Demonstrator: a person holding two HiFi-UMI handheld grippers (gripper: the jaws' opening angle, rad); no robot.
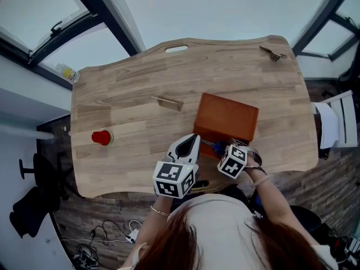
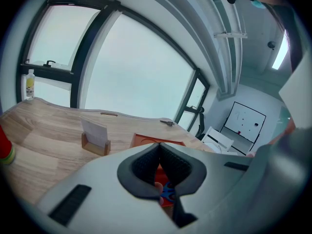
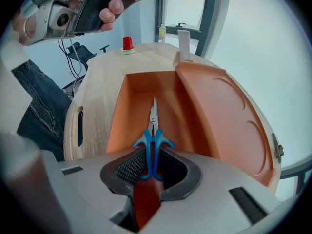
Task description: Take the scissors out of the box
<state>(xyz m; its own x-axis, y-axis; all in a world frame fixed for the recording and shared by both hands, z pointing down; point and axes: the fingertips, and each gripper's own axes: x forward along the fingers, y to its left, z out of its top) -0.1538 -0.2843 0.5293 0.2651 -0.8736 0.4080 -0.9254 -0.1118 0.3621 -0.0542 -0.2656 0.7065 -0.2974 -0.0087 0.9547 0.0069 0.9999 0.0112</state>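
Observation:
An orange box (image 1: 225, 117) stands open on the wooden table (image 1: 129, 122), its lid (image 3: 219, 116) tipped to the right. On its floor lie scissors (image 3: 153, 130) with blue handles, blades pointing away from me. My right gripper (image 3: 152, 167) points steeply down into the box, and its pads lie against both handle loops. In the head view it (image 1: 228, 148) hangs over the box's near edge. My left gripper (image 1: 194, 139) hovers at the box's near left corner, fingertips together and nothing between them. Through the gap below its tips the scissors (image 2: 168, 191) show.
A red cylinder (image 1: 102, 138) stands at the table's left. A wooden card holder (image 1: 167, 102) sits behind the box's left side, and a small metal item (image 1: 273, 53) lies at the far right corner. A bottle (image 1: 67, 72) is on the window sill, and a white chair (image 1: 337, 122) stands to the right.

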